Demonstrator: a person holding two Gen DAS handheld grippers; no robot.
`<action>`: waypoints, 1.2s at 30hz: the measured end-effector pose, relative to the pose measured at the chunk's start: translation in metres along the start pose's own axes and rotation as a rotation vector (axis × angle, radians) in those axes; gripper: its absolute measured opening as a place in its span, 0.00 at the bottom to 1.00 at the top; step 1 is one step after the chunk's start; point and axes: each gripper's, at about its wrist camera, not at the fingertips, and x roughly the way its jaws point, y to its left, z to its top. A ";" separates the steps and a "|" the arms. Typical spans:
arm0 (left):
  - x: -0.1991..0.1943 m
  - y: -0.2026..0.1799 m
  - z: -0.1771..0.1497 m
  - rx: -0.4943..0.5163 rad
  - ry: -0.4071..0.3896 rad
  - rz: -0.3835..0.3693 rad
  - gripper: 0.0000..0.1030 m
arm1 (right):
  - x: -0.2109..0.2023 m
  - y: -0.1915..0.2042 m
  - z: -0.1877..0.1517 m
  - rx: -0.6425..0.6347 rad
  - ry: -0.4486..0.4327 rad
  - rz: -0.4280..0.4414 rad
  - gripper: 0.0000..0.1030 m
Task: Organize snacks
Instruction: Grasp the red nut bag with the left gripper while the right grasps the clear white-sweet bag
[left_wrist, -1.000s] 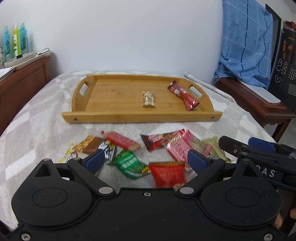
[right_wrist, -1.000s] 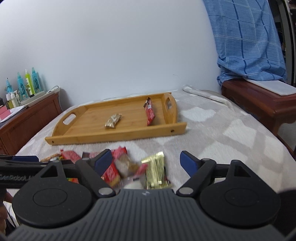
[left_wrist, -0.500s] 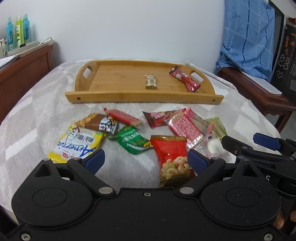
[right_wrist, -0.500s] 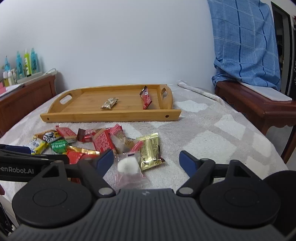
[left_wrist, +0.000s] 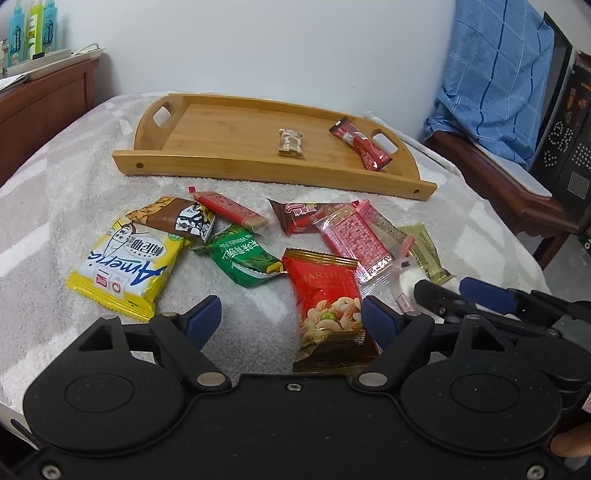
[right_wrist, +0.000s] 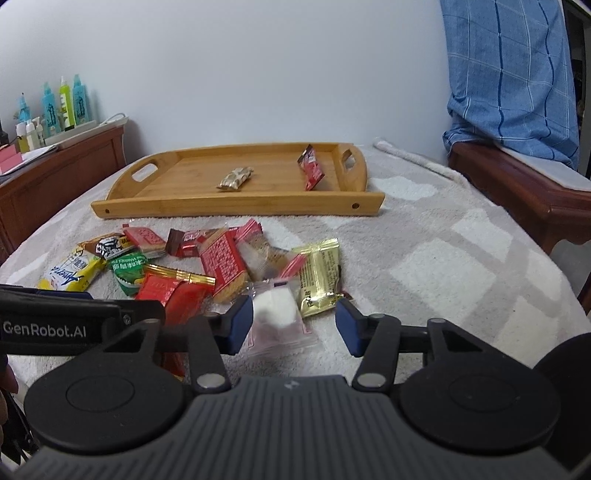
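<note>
A wooden tray at the back holds a nougat bar and a red stick packet. Several loose snacks lie in front of it on the grey towel. My left gripper is closing over a red nut packet; the packet lies by the right pad, and the left pad is well clear of it. My right gripper is closing around a white candy in a clear wrapper. That candy sits against its left pad, with a gap to the right one.
A yellow packet, a green one and a gold one flank the pile. A wooden dresser with bottles stands at the left. A bench under a blue cloth is at the right. The table edge curves close on the right.
Both grippers have dipped toward the snack pile and their jaws have narrowed. The nut packet now lies between the left jaws and the white candy between the right ones.
</note>
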 end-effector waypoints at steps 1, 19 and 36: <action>0.000 0.000 0.001 -0.003 0.002 -0.006 0.76 | 0.001 0.000 0.000 0.000 0.004 0.002 0.59; -0.001 -0.006 0.001 -0.033 0.018 -0.065 0.68 | 0.007 0.012 -0.003 -0.060 0.032 0.043 0.29; 0.015 -0.008 0.001 -0.050 0.054 -0.068 0.45 | 0.007 -0.004 -0.002 0.033 0.039 0.006 0.27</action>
